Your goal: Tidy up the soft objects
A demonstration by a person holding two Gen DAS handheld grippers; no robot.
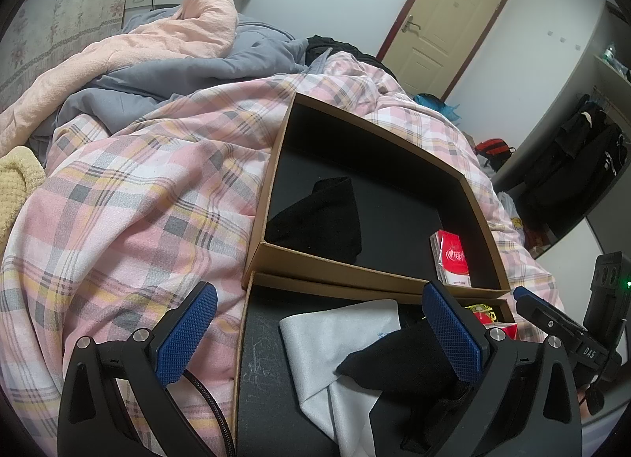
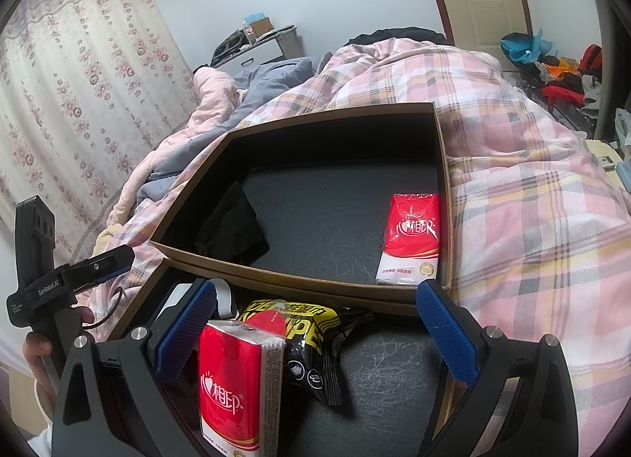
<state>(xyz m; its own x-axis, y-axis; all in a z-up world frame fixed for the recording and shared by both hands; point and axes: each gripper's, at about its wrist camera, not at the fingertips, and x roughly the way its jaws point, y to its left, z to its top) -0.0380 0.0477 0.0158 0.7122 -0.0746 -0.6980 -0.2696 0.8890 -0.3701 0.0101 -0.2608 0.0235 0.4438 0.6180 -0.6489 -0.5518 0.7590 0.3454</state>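
Two brown cardboard boxes with black insides lie on the bed. The far box (image 1: 366,271) holds a folded black cloth (image 1: 319,216) and a red tissue pack (image 1: 453,259). In the near box (image 1: 240,338) a pale grey cloth (image 1: 339,350) lies under another black cloth (image 1: 398,362). My left gripper (image 1: 321,334) hovers open over these two cloths, the black one by its right finger. My right gripper (image 2: 317,334) is open over the near box's right part, with a second red tissue pack (image 2: 232,378) close to its left finger and a black-and-yellow packet (image 2: 311,338) between the fingers, ungripped.
A pink plaid quilt (image 1: 138,200) surrounds the boxes, with pink and grey bedding (image 1: 189,42) heaped behind. A yellow towel (image 1: 15,184) sits at the left. A door (image 1: 441,27) and hanging dark clothes (image 1: 583,165) stand to the right. A hand (image 2: 39,346) holds the left gripper.
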